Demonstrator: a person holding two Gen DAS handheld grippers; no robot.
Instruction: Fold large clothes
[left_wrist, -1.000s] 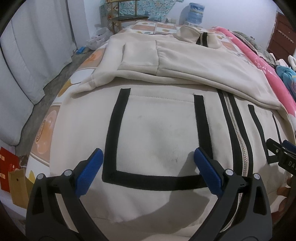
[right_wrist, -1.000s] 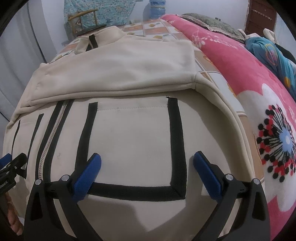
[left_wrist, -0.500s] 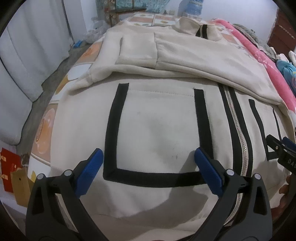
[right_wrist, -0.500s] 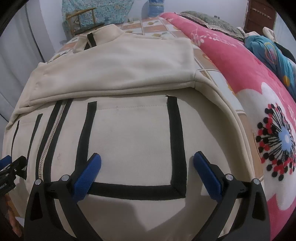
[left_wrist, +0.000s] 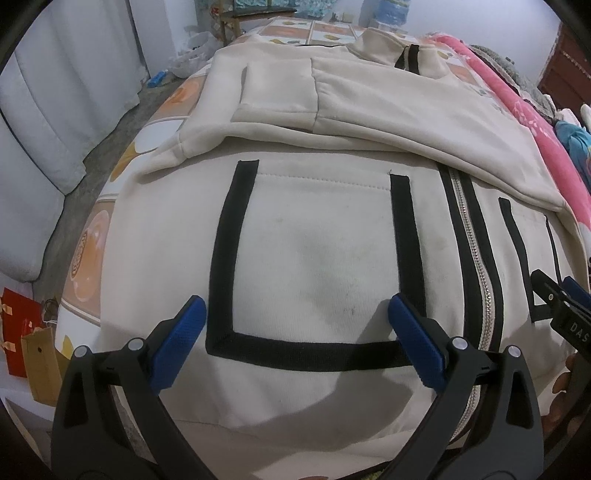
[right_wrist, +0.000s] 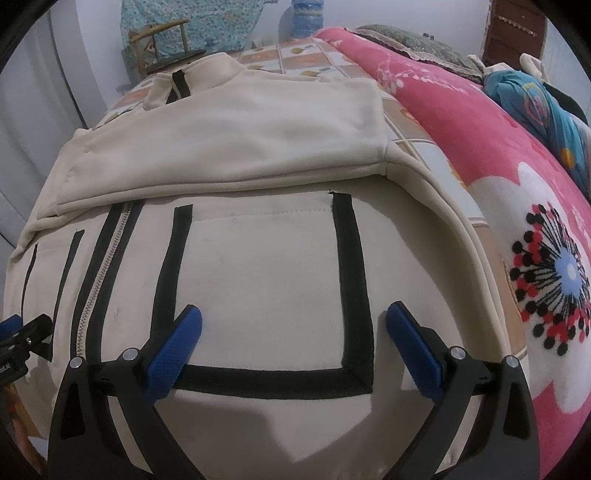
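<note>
Two grippers poised over cream jacket (left_wrist: 317, 266), laid front-up on bed w/ zipper (left_wrist: 476, 258) closed. Sleeves seen folded across chest. Left gripper (left_wrist: 295, 332) spread wide, nothing held, above black-trimmed pocket (left_wrist: 314, 258). Right gripper (right_wrist: 291, 336) likewise agape and empty over other pocket (right_wrist: 266, 280). Step judged: approach to bottom hem (left_wrist: 295, 432), prior to the lengthwise fold. Next move: both claws to be lowered to hem at nr edge, closed on all fabric layers, then hem carried up twd collar (left_wrist: 391, 55). Even lift needed, else skew.
</note>
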